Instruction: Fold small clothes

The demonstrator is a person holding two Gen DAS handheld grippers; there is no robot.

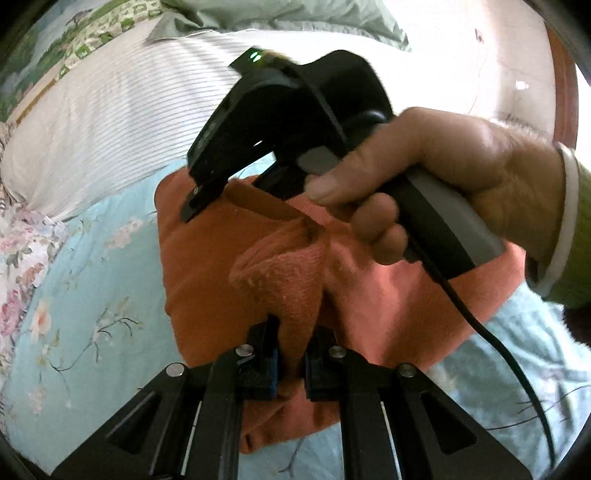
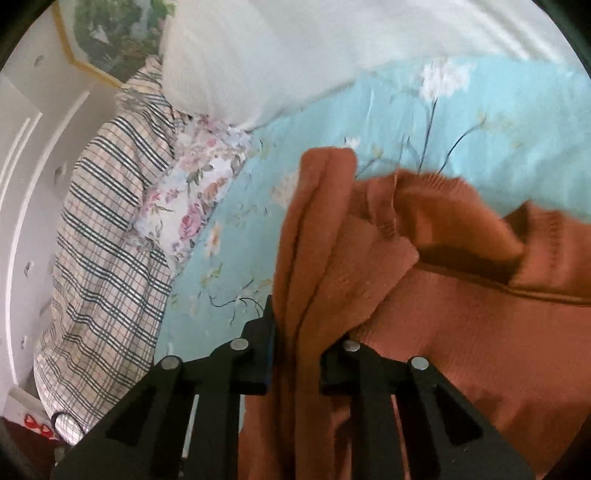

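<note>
An orange knit garment (image 1: 207, 273) lies on the light blue floral bedsheet (image 1: 92, 295). My left gripper (image 1: 291, 354) is shut on a raised fold of the garment, which bunches up between its fingers. The right gripper's black body (image 1: 280, 122), held in a hand (image 1: 443, 177), hangs over the garment's far edge. In the right wrist view my right gripper (image 2: 297, 354) is shut on a hanging edge of the orange garment (image 2: 461, 325), lifted off the sheet (image 2: 498, 110). The ribbed collar (image 2: 443, 206) shows beyond.
A white striped pillow (image 1: 122, 122) lies beyond the garment, with a green cover (image 1: 295, 18) behind. A plaid blanket (image 2: 107, 251) and a floral pillowcase (image 2: 192, 199) lie at the bed's left side. A black cable (image 1: 509, 354) trails from the right gripper's handle.
</note>
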